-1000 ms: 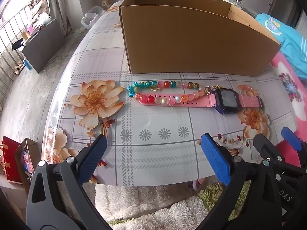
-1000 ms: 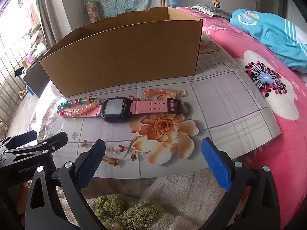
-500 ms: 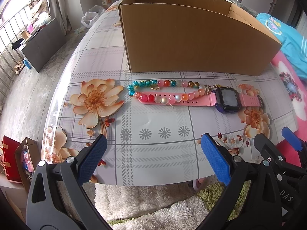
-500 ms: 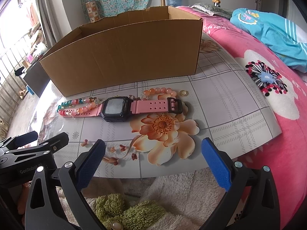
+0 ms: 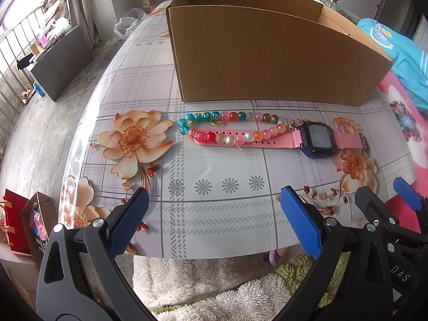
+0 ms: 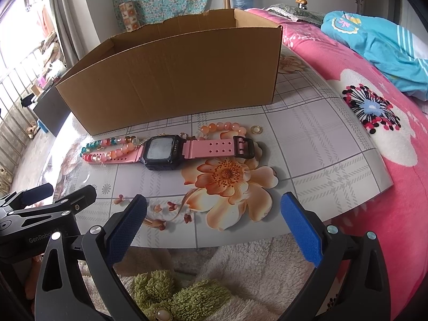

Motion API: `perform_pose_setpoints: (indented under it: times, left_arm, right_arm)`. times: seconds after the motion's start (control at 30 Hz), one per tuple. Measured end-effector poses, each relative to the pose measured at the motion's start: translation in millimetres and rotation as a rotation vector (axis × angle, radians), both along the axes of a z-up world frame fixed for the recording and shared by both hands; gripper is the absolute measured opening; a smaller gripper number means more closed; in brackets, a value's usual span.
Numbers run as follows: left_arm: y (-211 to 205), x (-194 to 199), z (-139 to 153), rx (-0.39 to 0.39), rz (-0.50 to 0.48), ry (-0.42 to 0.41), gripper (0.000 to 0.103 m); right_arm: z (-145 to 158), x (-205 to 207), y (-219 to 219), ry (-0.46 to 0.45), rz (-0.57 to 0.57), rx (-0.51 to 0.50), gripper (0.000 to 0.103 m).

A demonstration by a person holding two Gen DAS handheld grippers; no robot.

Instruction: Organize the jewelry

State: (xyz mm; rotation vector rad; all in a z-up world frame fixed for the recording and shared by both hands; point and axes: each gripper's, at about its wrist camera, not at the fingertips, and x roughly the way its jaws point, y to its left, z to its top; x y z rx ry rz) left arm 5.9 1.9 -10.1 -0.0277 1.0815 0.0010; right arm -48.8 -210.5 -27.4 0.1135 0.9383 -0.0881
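The bench carries an open box at 12 o'clock. Just before it lie a watch, a bead string across its strap, a peach bracelet and a ring. Left tongs and right tongs hover at 6 o'clock, both apart and empty.

Pink-strapped watch lies flat, unbuckled — multicoloured bead bracelet overlapping its strap end, orange bead bracelet and gold ring behind.
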Motion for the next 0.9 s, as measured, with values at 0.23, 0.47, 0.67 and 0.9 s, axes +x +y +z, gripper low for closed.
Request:
perform_pose_setpoints:
  times: [0.23, 0.47, 0.67, 0.9]
  left_arm:
    - [0.3, 0.0, 2.4, 0.002, 0.005, -0.003, 0.095]
    - [1.3, 0.7, 3.6, 0.001, 0.006, -0.003, 0.095]
    - [1.5, 1.4, 4.0, 0.001, 0.005, -0.002, 0.095]
    - [1.9, 1.0, 4.8, 0.001, 0.005, -0.003, 0.095]
  right_arm:
    - [-0.1, 0.0, 0.0, 0.001, -0.001, 0.001, 0.098]
    - [0.4, 0.3, -0.2, 0.0, -0.001, 0.0, 0.098]
    - [0.6, 0.3, 0.0, -0.002, -0.001, 0.0, 0.098]
    - [0.7, 0.5, 0.2, -0.002, -0.002, 0.0, 0.098]
